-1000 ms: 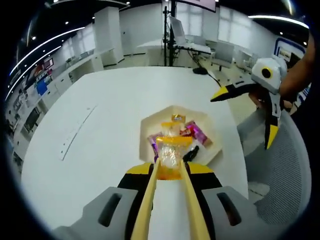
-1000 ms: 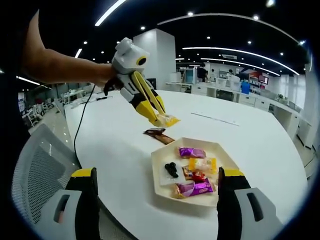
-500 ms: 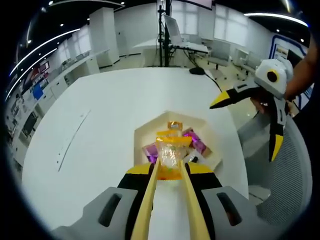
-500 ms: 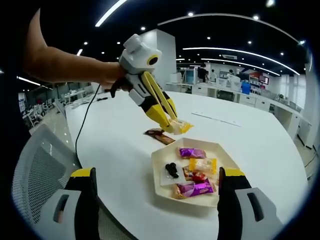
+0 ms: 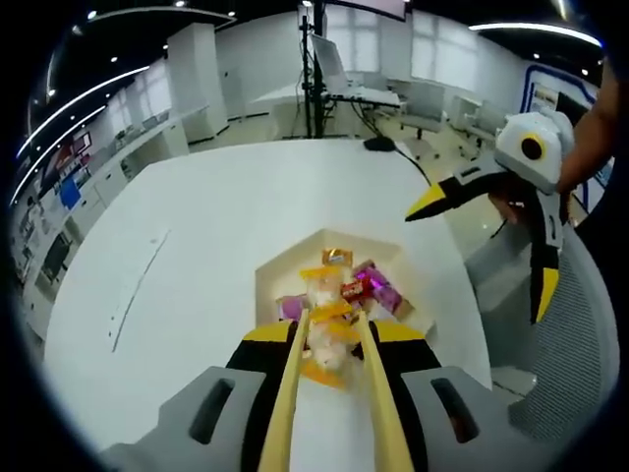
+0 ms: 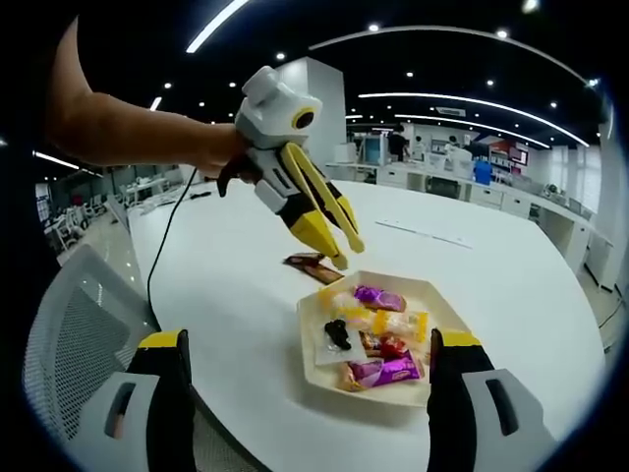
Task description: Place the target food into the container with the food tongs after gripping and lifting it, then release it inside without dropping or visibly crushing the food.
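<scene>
Left tongs (image 6: 344, 251) apart, hovering above tray (image 6: 314, 344) on white tabletop (image 6: 511, 285). Yellow-ended clear snack packet (image 5: 324, 334) between the yellow arms in left gripper view; in right gripper view lying in tray (image 5: 270, 285) near its left rim, apparently free of the tips. Other wrapped snacks in tray: purple (image 6: 378, 298), yellow (image 6: 398, 324), black piece (image 6: 337, 334). Brown wrapper (image 6: 313, 265) on tabletop beside tray. Right tongs (image 6: 305, 393) wide apart, empty.

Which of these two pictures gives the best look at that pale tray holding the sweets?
The right gripper view: the cream hexagonal tray shows whole, its wrapped sweets spread out. In the left gripper view the tray sits partly behind yellow tongs.
</scene>
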